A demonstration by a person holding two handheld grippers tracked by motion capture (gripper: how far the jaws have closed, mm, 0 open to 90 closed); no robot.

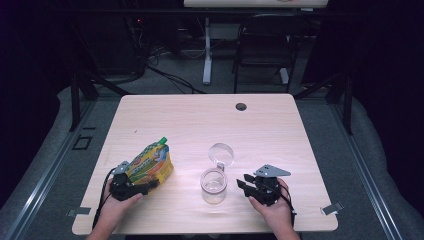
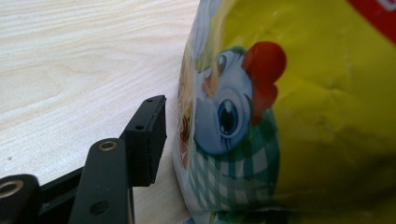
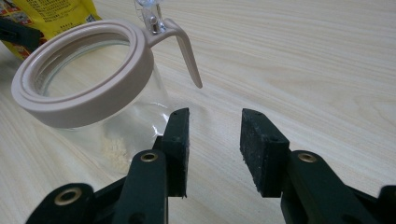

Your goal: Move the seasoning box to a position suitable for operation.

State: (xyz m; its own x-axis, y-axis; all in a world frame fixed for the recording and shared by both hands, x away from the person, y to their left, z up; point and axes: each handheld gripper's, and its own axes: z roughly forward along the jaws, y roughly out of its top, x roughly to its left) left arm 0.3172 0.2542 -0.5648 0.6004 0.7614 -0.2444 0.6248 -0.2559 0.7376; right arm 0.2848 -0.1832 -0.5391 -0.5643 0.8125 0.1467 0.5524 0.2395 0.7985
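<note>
pouch (image 1: 151,163) between spread left gripper (image 1: 134,189) jaws; right gripper (image 1: 248,184) agape beside jar (image 1: 214,186)

Left claw (image 1: 145,189) jaws spread, right claw (image 3: 212,149) agape — both low, level

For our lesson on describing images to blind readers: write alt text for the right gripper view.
An open glass jar with a beige rim and a flipped-back lid stands on a pale wooden table, a little pale powder at its bottom. The right tool sits beside it, its two black jaws apart and holding nothing. A yellow pouch lies behind the jar.
</note>
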